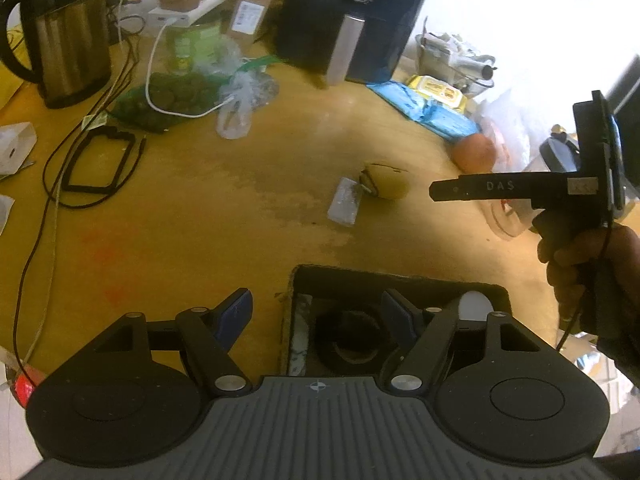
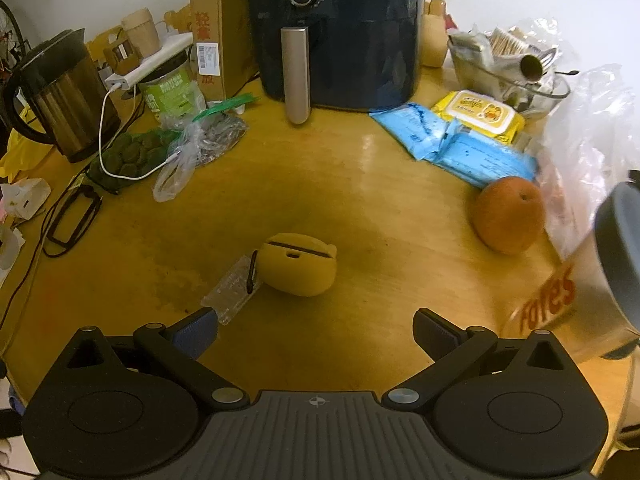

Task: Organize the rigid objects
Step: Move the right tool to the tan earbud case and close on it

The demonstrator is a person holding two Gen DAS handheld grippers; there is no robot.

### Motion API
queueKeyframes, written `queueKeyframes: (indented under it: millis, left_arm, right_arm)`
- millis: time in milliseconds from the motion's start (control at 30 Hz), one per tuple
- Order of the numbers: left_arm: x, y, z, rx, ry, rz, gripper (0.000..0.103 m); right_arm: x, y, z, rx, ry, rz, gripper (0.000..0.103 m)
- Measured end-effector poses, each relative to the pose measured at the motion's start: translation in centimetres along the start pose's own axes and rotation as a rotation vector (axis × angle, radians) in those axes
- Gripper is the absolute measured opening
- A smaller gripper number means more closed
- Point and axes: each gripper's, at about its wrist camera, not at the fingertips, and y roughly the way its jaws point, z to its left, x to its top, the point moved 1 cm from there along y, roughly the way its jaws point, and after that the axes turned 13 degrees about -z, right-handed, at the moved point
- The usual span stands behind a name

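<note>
- Right hand-held gripper (image 2: 316, 330): jaws wide apart, empty, hovering short of the yellow case (image 2: 298, 264) on the table (image 2: 380, 240).
- Left hand-held gripper (image 1: 316, 314): jaws apart, empty, above the dark box (image 1: 400, 280) at the table's near edge.
- Risk: the clear packet (image 2: 230, 294) touches the case and could get pinched along with it; the rounded case may roll or slip.
- Risk: the orange fruit (image 2: 508, 214) is near the right side; a wide swing could nudge it.
- Writing: "DAS" on the right tool's arm; red lettering on the container (image 2: 560, 300), not fully legible.
</note>
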Motion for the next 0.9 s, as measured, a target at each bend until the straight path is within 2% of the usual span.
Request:
queueKeyframes:
  millis: [833,900]
  left_arm:
    - [-0.6,-0.6,2.8,0.091,-0.099,0.003,0.071]
    - [-0.5,-0.7,3.1,0.099,-0.106,0.0,0.071]
  right_arm:
    - [1.7,9.0,0.5,0.04,0.103,0.105,0.102]
    - [1.7,9.7,0.6,0.034,0.113,0.112,0.096]
